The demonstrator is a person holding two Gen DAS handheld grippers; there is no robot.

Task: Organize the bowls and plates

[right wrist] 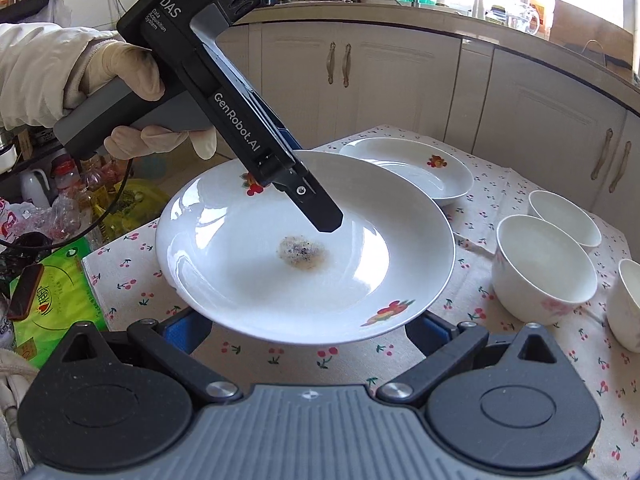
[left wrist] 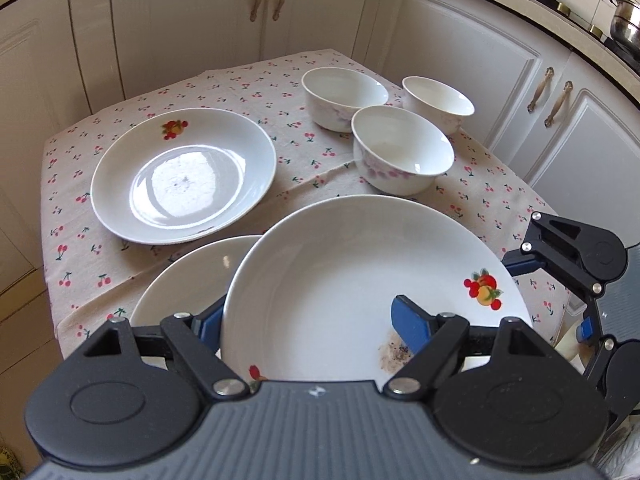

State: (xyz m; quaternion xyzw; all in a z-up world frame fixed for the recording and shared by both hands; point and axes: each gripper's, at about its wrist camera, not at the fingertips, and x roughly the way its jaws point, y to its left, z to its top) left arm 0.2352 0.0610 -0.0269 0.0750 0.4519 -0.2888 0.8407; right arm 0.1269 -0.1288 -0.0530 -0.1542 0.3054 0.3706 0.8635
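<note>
My left gripper (left wrist: pixel 308 316) is shut on the rim of a white plate (left wrist: pixel 360 280) with fruit decals and a brown food stain (right wrist: pixel 300 254). One finger (right wrist: pixel 320 212) lies on top of the plate; the other is hidden under it. The plate (right wrist: pixel 280 280) hangs tilted above the table. My right gripper (right wrist: pixel 306 328) stands open just below the plate's near edge, its blue pads wide apart with nothing between them. A second plate (left wrist: pixel 184 176) sits at the far left and a third (left wrist: pixel 188 280) lies partly hidden under the held one. Three white bowls (left wrist: pixel 402 148) (left wrist: pixel 344 96) (left wrist: pixel 438 102) cluster at the far right.
The small table wears a cherry-print cloth (left wrist: pixel 300 132) and stands among white cabinet doors (left wrist: pixel 200 12). A gloved hand (right wrist: pixel 132 76) holds the left gripper. Bags and bottles (right wrist: pixel 52 272) crowd the floor beside the table. Pots (left wrist: pixel 624 20) sit on the counter.
</note>
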